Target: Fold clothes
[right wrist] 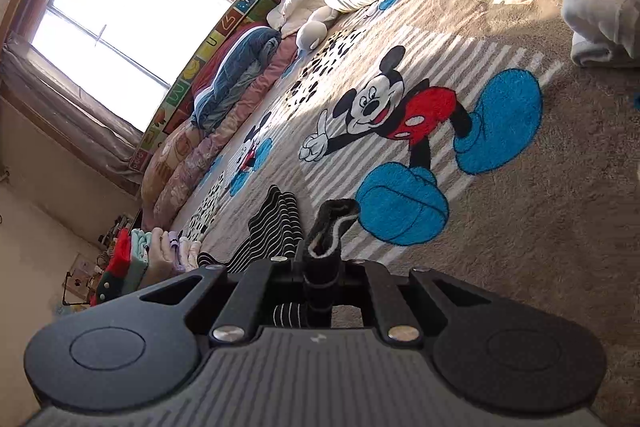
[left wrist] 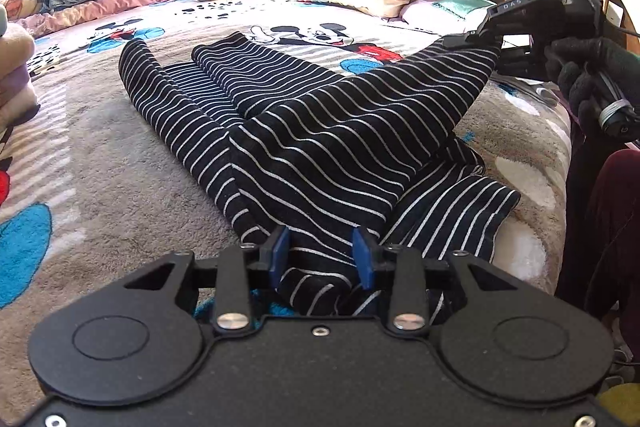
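My left tool (left wrist: 322, 253) pinches the near hem of the striped knit garment (left wrist: 304, 131) lying on the Mickey Mouse blanket (left wrist: 100, 147); my right tool (right wrist: 320, 259) is clamped on its far corner. Soft, light, probably stretchy, so I'd grip hems

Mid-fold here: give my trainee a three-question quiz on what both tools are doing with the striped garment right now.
1. True or false: the right tool is shut on a corner of the striped garment.
2. What lies between the blue pads of the left tool?
3. The garment lies on: A) bare wood, B) a cartoon-mouse blanket, C) a tiled floor.

Key: 1 true; 2 a bunched edge of the striped garment; 3 B.
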{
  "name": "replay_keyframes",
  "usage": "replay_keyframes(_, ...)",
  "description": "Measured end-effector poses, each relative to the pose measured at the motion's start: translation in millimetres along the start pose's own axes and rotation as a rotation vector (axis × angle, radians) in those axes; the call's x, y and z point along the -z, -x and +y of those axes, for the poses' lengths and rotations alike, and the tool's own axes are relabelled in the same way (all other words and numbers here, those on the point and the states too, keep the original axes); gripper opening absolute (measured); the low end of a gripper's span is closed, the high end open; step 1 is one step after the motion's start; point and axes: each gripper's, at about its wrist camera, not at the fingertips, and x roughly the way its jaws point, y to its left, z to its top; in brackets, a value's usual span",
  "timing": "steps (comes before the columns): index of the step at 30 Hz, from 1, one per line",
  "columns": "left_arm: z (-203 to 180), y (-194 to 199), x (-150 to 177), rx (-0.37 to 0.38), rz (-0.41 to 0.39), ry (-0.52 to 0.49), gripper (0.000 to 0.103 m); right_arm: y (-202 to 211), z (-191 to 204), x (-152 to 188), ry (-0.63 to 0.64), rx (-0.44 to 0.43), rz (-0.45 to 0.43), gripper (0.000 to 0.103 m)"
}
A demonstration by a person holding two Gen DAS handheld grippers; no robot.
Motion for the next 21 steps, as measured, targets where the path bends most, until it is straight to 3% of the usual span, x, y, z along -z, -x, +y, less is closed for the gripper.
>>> replay_keyframes(2,1,2,0,0.009,0.001,0.003,0.034,-7,-12,2,-0.032,-0.003,0.042,0.009)
replay_keyframes(6,4,15,-2,0.051,-0.026,0.021,0.034,-17,-8,5,0.075,-0.015,0.055,0.009)
replay_keyframes(10,24,35,-10,0.057,-0.144,0.130,0.034,-22,-13,4,0.076,-0.098,0.052,0.009)
replay_keyframes(15,57,33,-23,-0.092,-0.250,0.337,0.031,-24,-30,6,0.061,-0.217,0.032,0.009)
replay_keyframes(18,65,20,-31,-0.202,-0.235,0.383,0.020,-27,-48,6,-0.014,-0.286,0.050,0.009)
replay_keyframes(21,73,8,-42,-0.296,-0.219,0.415,0.020,-32,-67,5,-0.114,-0.325,0.071,0.009)
